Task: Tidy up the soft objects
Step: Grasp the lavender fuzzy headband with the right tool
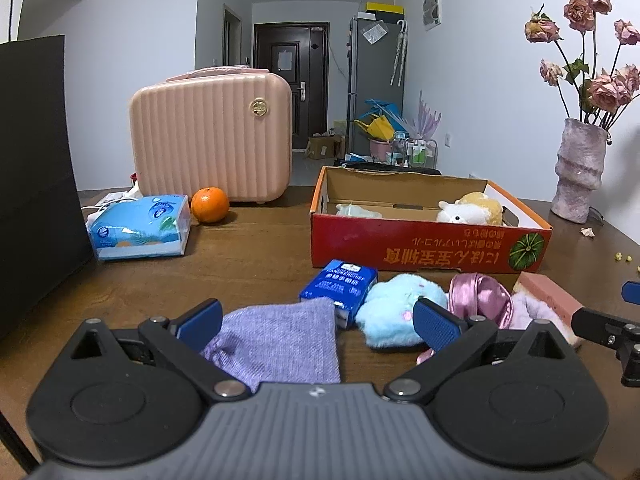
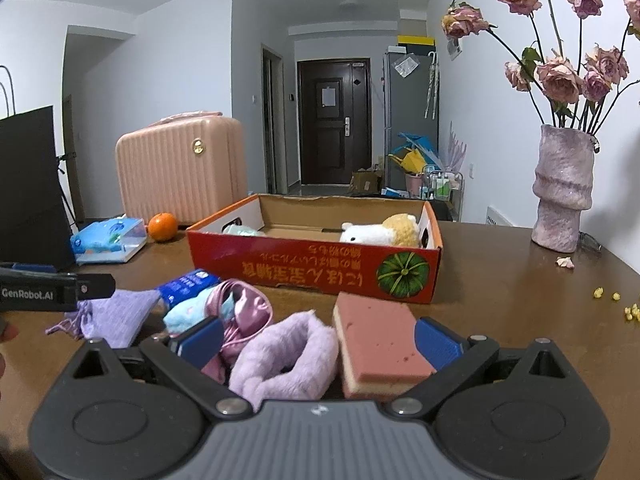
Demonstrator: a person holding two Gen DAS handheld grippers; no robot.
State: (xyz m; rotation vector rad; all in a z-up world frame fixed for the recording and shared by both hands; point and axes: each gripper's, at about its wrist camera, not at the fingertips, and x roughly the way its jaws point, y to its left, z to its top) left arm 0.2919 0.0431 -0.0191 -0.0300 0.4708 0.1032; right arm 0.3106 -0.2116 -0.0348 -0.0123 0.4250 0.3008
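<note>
While the left gripper (image 1: 318,320) hovers low over the brown wooden surface (image 1: 248,256), its blue-padded jaws stand wide apart and grasp nothing. Between them lies a lavender knitted cloth (image 1: 280,344). Just ahead of it sits a blue pocket-tissue pack (image 1: 340,286), and touching that, by the right-hand pad, a fluffy light-blue plush (image 1: 396,308). Further right come a shiny pink satin pouch (image 1: 482,300) and a pink sponge block (image 1: 550,298). Beyond them stands a red cardboard tray box (image 1: 424,246) holding a white-and-yellow plush animal (image 1: 472,210). Far ahead to the left are a blue tissue packet (image 1: 140,226), an orange (image 1: 209,205) and a ribbed pink suitcase (image 1: 212,140).

Seen from the right wrist, the right gripper (image 2: 318,342) is likewise spread open and empty-handed. A fuzzy lilac plush ring (image 2: 284,360) and the pink sponge block (image 2: 376,344) lie side by side between its pads, touching each other. The satin pouch (image 2: 244,310) rests by the left pad, with the lavender cloth (image 2: 116,316) further left beneath the other gripper's black finger. The red box (image 2: 316,268) stands straight ahead, and a mauve textured vase of dried roses (image 2: 562,188) stands far right.
</note>
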